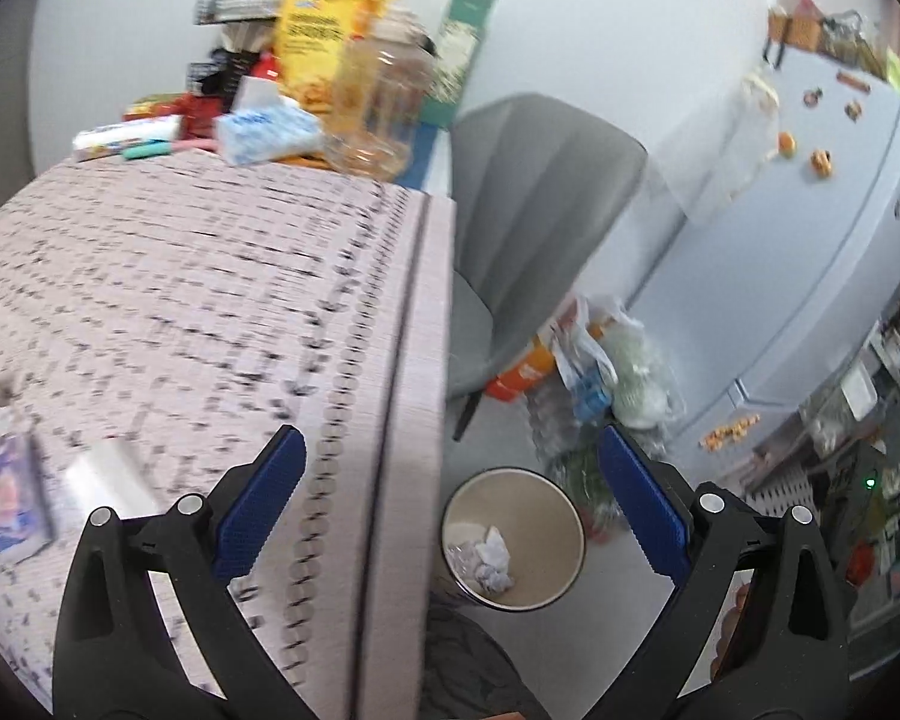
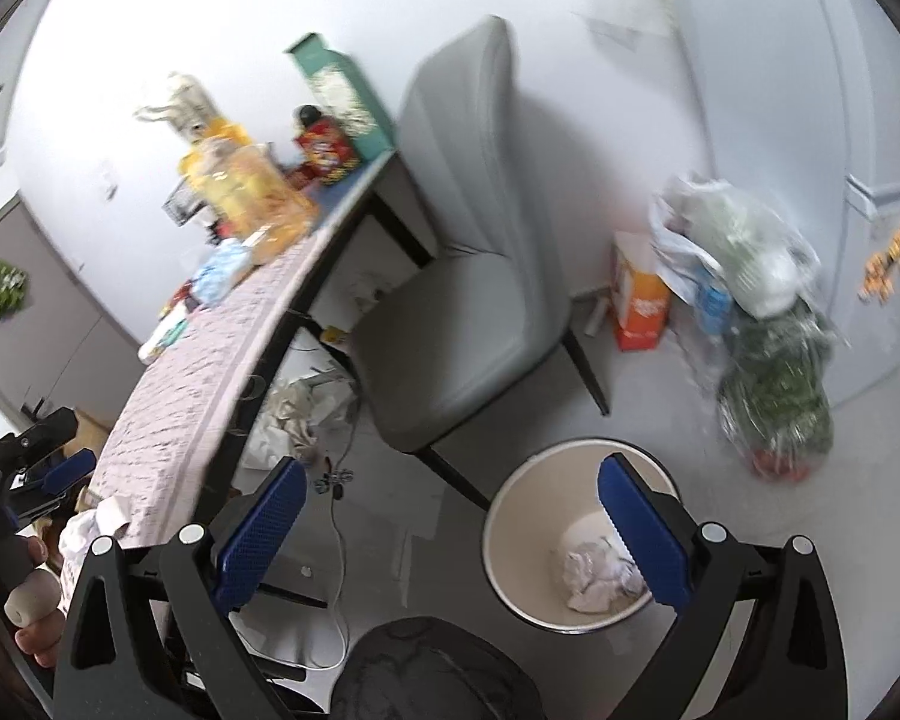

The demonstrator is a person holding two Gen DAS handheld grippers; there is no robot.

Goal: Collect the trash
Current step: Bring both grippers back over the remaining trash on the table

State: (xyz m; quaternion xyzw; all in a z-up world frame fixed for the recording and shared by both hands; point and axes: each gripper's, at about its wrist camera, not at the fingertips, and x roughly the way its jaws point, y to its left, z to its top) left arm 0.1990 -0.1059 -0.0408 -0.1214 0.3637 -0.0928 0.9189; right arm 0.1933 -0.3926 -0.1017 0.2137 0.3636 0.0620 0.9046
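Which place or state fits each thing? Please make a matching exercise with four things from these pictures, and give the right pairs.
Things:
1. crumpled paper
2. grey chair
3. orange carton
4. left gripper

Places or states:
A. on the floor by the wall, next to filled plastic bags
B. fingers wide apart, nothing between them
C. inside the round bin
D. beside the table, which has a patterned cloth

Pairs: 1-C, 2-D, 3-A, 4-B
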